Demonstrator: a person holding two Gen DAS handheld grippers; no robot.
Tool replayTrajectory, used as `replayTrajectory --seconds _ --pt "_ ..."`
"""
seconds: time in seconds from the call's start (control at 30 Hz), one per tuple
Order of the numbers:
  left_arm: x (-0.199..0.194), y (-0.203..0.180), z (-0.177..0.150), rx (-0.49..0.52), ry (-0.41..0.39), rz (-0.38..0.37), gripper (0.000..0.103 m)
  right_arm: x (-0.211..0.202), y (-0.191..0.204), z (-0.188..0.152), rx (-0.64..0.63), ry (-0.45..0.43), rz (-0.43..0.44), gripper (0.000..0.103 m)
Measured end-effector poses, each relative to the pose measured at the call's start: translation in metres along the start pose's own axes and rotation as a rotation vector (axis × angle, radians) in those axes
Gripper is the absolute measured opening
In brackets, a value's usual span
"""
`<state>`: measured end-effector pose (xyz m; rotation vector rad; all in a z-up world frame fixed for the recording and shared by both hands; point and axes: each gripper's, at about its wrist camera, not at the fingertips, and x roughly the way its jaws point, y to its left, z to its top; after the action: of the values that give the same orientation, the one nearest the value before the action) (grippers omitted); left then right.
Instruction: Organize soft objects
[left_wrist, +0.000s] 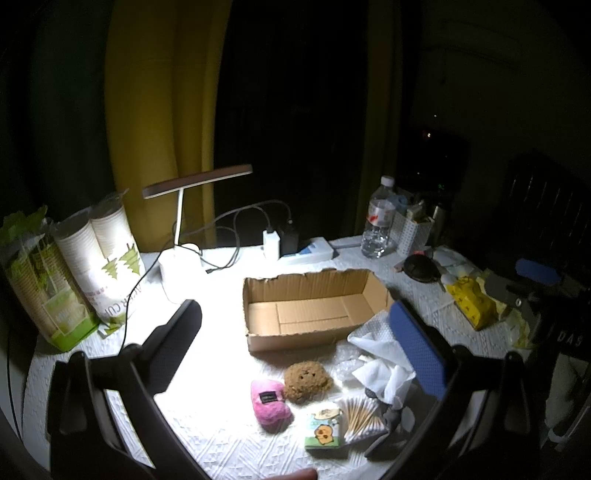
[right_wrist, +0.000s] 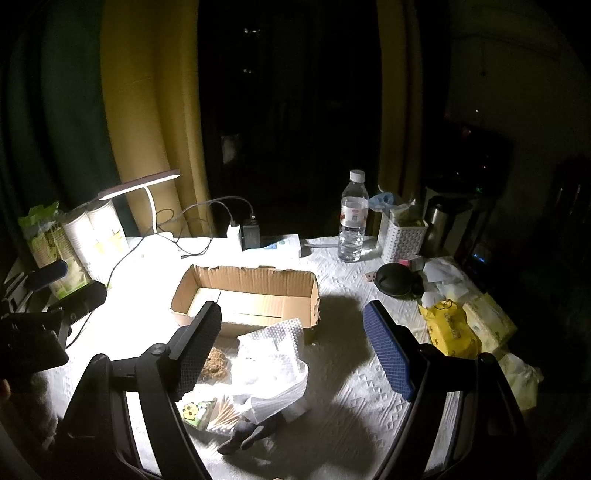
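An empty open cardboard box (left_wrist: 310, 314) sits mid-table; it also shows in the right wrist view (right_wrist: 251, 295). In front of it lie a brown plush toy (left_wrist: 306, 380), a pink plush toy (left_wrist: 269, 404), crumpled white paper towels (left_wrist: 384, 365), a tissue pack with a cartoon (left_wrist: 325, 430), a packet of cotton swabs (left_wrist: 364, 415) and a dark sock (right_wrist: 247, 435). My left gripper (left_wrist: 295, 354) is open and empty, held above these items. My right gripper (right_wrist: 291, 354) is open and empty over the paper towels (right_wrist: 273, 354). The brown plush (right_wrist: 214, 363) is partly hidden behind my right gripper's left finger.
A desk lamp (left_wrist: 192, 184), power strip with chargers (left_wrist: 295, 251) and cables stand at the back. Paper cup sleeves (left_wrist: 99, 258) stand at the left. A water bottle (left_wrist: 378, 221), white basket (left_wrist: 412, 232), black round case (left_wrist: 421, 267) and yellow wipes pack (left_wrist: 469, 302) lie at the right.
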<state>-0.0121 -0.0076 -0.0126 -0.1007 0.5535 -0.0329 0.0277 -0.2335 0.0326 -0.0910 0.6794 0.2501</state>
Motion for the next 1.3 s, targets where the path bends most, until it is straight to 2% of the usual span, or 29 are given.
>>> replayTrajectory --seconds 1.03,1.2,1.3 --pt "0.003 -0.007 0.000 0.012 0.004 -0.011 0.102 0.004 0.007 -0.001 -0.010 -0.009 0.022 0.082" --pt "0.022 -0.012 -0.011 0.022 0.055 -0.016 0.102 0.017 0.001 -0.012 -0.026 0.013 0.029 0.082" --pt "0.039 -0.011 -0.024 0.020 0.104 -0.016 0.102 0.036 -0.003 -0.025 -0.023 0.064 0.035 0.082"
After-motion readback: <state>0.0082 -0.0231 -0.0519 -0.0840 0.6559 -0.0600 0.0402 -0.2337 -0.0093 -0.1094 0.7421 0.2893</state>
